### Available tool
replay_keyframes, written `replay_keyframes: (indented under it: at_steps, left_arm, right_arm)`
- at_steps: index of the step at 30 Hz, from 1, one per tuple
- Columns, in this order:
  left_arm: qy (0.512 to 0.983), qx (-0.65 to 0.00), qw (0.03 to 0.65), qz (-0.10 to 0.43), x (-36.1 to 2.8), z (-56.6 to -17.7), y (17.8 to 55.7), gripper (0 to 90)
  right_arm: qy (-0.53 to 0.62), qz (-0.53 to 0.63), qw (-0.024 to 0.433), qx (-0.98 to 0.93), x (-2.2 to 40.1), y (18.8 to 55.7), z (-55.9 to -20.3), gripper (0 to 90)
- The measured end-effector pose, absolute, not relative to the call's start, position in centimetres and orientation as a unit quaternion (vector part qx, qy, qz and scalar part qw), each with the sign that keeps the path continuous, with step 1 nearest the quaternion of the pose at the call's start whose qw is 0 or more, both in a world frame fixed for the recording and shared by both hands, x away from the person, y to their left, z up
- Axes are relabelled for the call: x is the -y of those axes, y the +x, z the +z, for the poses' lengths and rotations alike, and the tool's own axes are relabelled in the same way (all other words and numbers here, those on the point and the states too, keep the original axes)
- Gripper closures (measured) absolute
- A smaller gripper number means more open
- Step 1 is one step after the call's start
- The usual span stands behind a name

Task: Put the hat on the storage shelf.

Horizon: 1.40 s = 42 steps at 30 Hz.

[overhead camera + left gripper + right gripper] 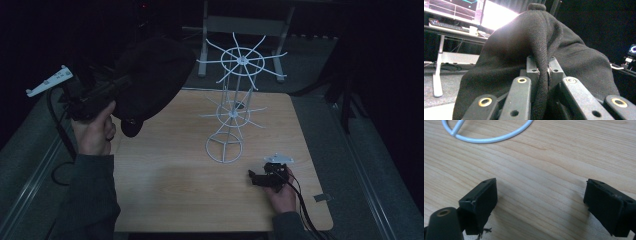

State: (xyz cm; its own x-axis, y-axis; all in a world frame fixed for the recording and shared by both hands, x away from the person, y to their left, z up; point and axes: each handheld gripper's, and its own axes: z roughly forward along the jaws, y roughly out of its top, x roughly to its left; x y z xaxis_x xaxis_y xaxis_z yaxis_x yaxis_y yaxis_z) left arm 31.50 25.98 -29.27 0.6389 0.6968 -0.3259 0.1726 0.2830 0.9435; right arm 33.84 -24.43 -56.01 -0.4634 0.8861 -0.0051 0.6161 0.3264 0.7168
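Resting low at the near right of the wooden table (165,190), the right hand (284,192) lies on the surface with its gripper (255,177) pointing left across the boards. In the right gripper view the 2 black jaws stand wide apart with bare wood between them, holding nothing, and the white ring base of the wire stand (489,138) curves across the top, cut off by the frame edge. A dark cable trails back from this gripper over the table's near edge.

At the left, the left hand (95,132) is raised above the table's left edge, forearm in a grey sleeve (90,200) coming up from the bottom of the high view. Its gripper (117,87) points up and to the right, and its jaws are clamped tight on a fold of a black knit hat (150,82). In the left gripper view the fold runs down between the 2 metal pads (532,72), and the hat (536,50) blocks most of what lies behind. The hat hangs in the air, up and to the left of the wire stand (235,107), apart from it.

Lighting is dim, so the hat's outline blends into the dark background. Beyond it, a bright screen and a desk leg are hard to make out.
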Motion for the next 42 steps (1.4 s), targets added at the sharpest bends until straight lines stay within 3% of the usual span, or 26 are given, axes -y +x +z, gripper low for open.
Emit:
replay_keyframes:
  at_steps: [24, 42]
  left_arm:
    - [0.565, -0.352, 0.723, 0.181, -24.6, -28.0, 31.7, 84.1]
    - [0.625, -0.339, 0.687, 0.150, -20.6, -29.0, 33.7, 83.8]
  right_arm:
    - [0.478, 0.332, 0.203, -0.788, 24.4, 33.8, -56.0, 11.5]
    - [0.477, 0.332, 0.203, -0.788, 24.4, 33.8, -56.0, 11.5]
